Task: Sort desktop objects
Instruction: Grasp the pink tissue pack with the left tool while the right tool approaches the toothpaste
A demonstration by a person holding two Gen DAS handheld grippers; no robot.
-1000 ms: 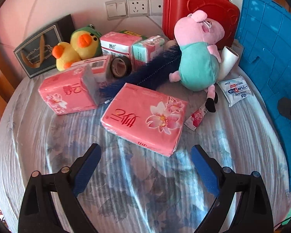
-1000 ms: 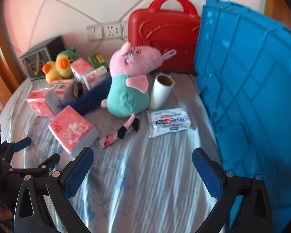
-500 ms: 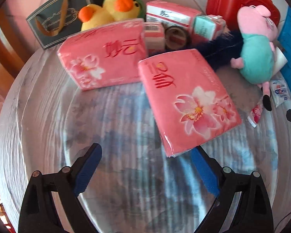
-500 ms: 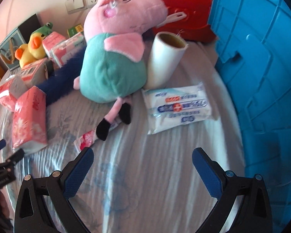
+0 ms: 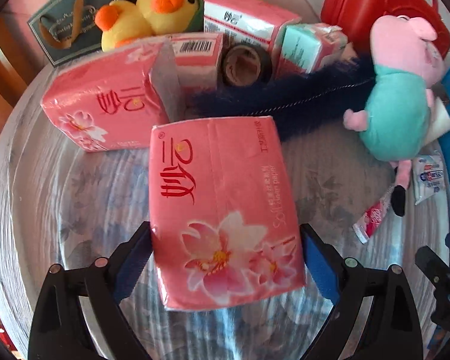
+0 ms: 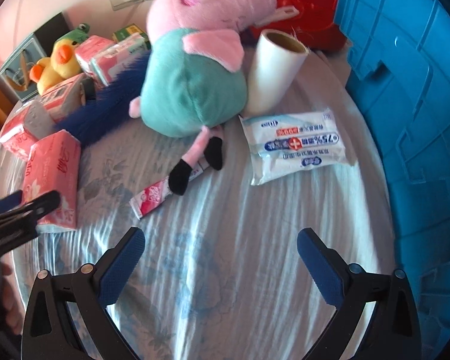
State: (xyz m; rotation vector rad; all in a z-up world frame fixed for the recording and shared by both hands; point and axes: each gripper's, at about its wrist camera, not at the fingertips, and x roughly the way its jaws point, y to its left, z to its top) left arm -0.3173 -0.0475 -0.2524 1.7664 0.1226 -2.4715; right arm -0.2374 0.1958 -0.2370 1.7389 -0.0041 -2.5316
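Note:
A pink tissue pack (image 5: 222, 198) with a flower print lies on the blue-patterned cloth. My left gripper (image 5: 225, 234) points down over its near end, jaws wide, one blue pad on each side of the pack; I see no squeeze. The right wrist view shows the same pack (image 6: 52, 174) with the left gripper (image 6: 24, 207) at it. My right gripper (image 6: 220, 237) hangs open over bare cloth with nothing between its fingers. Ahead of it lie a wet-wipes pack (image 6: 297, 147), a small pink sachet (image 6: 156, 195) and a pig plush (image 6: 192, 90).
A second pink tissue pack (image 5: 105, 105), a duck plush (image 5: 153, 12), smaller tissue packs, a tape roll (image 5: 244, 66) and a dark blue duster (image 5: 285, 102) crowd the back. A white roll (image 6: 273, 72) leans by the pig. A blue crate (image 6: 405, 90) walls the right; a red case (image 5: 375, 3) stands behind.
My left gripper came down and forward until the flowered pack lies between its open jaws. My right gripper dropped closer to the cloth, then held still.

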